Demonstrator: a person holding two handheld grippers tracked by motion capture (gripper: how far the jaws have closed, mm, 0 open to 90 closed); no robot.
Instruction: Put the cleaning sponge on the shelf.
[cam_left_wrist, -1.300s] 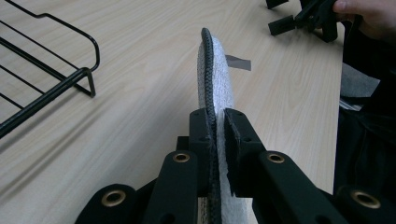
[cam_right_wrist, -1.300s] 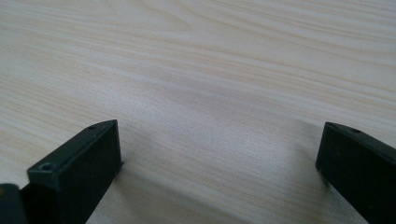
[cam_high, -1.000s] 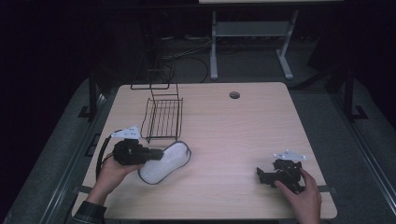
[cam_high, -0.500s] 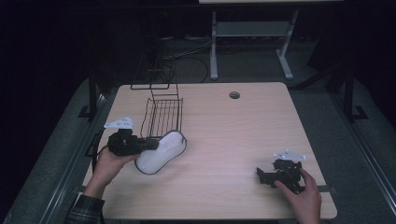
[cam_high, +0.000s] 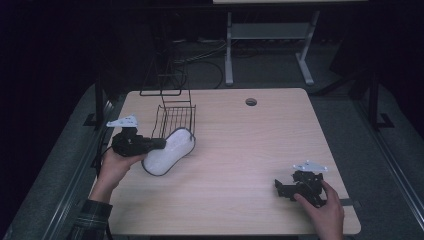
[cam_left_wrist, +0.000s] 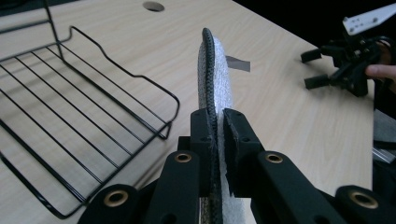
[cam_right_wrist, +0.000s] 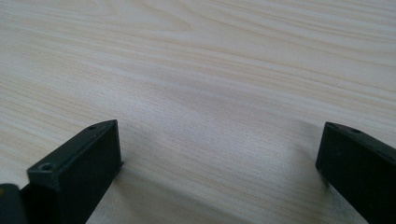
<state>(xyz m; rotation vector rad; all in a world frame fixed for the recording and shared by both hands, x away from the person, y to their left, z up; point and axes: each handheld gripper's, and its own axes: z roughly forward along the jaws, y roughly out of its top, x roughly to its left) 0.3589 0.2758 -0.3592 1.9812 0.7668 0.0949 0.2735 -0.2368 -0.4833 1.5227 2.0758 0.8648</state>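
A white fleecy insole (cam_high: 167, 152) with a dark rim is held on edge just above the table, its far end at the front rim of a black wire basket (cam_high: 175, 120). My left gripper (cam_high: 161, 144) is shut on the insole's near edge. In the left gripper view the insole (cam_left_wrist: 215, 70) stands upright between the closed jaws of the left gripper (cam_left_wrist: 217, 135), with the wire basket (cam_left_wrist: 70, 116) to its left. My right gripper (cam_high: 280, 187) rests on the table at the front right, open. In the right gripper view the gripper (cam_right_wrist: 219, 144) has bare wood between its jaws.
The wooden table (cam_high: 260, 145) has a round cable hole (cam_high: 251, 102) at the back. A tall wire frame (cam_high: 162, 80) rises behind the basket. A white desk leg stand (cam_high: 270, 35) is on the floor beyond. The right gripper (cam_left_wrist: 345, 65) also appears far off in the left gripper view.
My left gripper has carried the insole away from the front edge toward the wire basket and lifted it onto its edge. The right gripper has stayed put.
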